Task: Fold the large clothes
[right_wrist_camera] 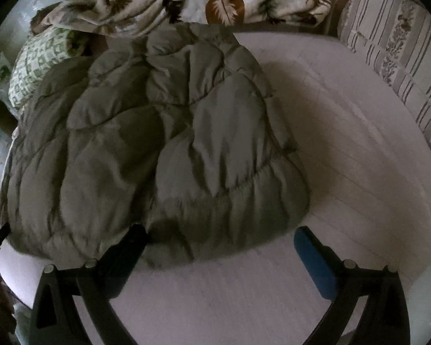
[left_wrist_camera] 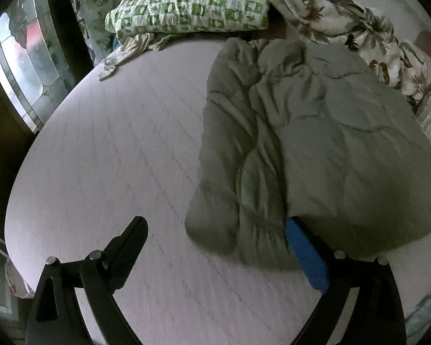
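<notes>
Olive-grey quilted jacket (right_wrist_camera: 158,143), pale lilac sheet (left_wrist_camera: 115,143), green-and-white checked pillow (left_wrist_camera: 186,3), leaf-print cloth (right_wrist_camera: 215,0).

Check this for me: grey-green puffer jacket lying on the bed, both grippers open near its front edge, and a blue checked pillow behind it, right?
Not quite. The pillow is green and white checked, not blue, as the left wrist view shows. The rest stands.

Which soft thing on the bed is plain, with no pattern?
The puffy grey-green quilted coat nearest the fingers. The pillow has green squares, and the blanket behind has brown leaves.
</notes>
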### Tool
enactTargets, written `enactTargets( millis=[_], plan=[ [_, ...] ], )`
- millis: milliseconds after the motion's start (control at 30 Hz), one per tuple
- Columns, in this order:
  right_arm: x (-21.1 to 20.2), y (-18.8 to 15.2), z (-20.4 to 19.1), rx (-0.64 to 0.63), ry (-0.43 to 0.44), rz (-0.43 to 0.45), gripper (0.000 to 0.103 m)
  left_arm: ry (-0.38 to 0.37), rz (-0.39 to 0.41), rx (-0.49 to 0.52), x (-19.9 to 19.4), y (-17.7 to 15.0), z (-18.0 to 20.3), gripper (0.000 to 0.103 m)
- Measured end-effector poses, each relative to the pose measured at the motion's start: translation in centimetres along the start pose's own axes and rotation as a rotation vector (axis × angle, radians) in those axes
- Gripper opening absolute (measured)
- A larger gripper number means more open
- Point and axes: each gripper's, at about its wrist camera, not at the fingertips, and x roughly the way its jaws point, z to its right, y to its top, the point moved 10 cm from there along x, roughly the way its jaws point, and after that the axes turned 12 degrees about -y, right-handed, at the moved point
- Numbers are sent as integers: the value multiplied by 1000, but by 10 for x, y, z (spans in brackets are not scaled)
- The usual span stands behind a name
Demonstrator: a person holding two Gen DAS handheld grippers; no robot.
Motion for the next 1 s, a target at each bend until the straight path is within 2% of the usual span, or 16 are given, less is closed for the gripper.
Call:
enactTargets(
  millis=[233,500,600,800,933,1000],
  plan=[
    [-23,-40,-3,1,19,14,103,-14,-5,25,-22,-32,19,97],
    [-26,-94,-5,-29,-20,26,103,-89,-89,2,-24,-86,47,97],
    [-31,-113,-7,-44,-15,35,103,-86,-111,24,-27,-102,56,97],
    [-48,-142,-10,-33,9,76,103,-58,-87,81,-47,-119,71,97],
    [-66,-159,-12,-4,36,104,103,-51,-48,101,-68,-132,84,97],
    [-76,-167,-13,1,38,118,103,-18,-16,111,-83,-135,88,97]
  ],
)
